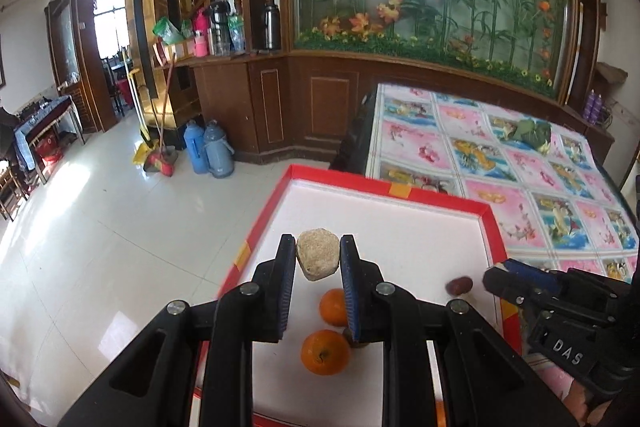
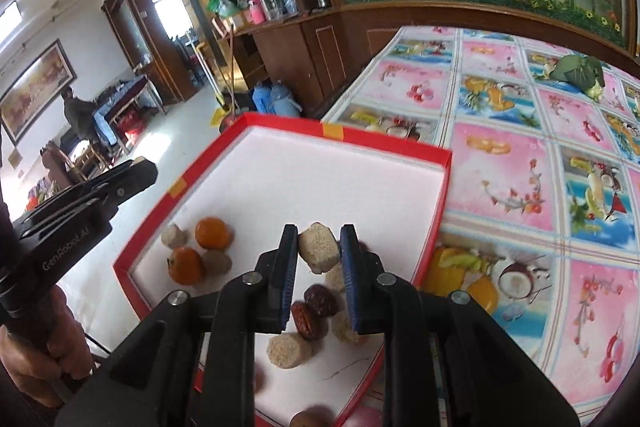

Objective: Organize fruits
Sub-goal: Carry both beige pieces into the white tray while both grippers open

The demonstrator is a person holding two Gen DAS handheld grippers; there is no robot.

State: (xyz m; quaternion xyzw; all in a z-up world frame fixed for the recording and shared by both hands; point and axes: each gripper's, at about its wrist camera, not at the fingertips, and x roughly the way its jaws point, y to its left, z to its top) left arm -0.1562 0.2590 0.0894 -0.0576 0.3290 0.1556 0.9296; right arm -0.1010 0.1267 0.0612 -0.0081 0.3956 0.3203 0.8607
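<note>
1. Shallow red cardboard box with a white foam floor [image 2: 438, 183]: rests on a table under a pink and blue fruit-print plastic cloth [image 2: 520, 147], one corner overhanging the tiled floor.
2. Left gripper [image 1: 318, 257]: clenched on a beige, rough-surfaced faceted lump [image 1: 318, 254], held above the box floor.
3. Right gripper [image 2: 319, 247]: clenched on a second beige faceted lump [image 2: 319, 247], above the box's near-right part.
4. Two round orange tangerines [image 1: 325, 351]: on the box floor toward its near-left wall, with two beige lumps [image 2: 175, 235] touching them.
5. Two wrinkled dark red dates [image 2: 316, 309]: on the box floor beneath the right gripper, beside more beige lumps [image 2: 288, 350].
6. Green leafy vegetable [image 2: 580, 71]: on the cloth, well apart from the box, beyond its far-right corner.
</note>
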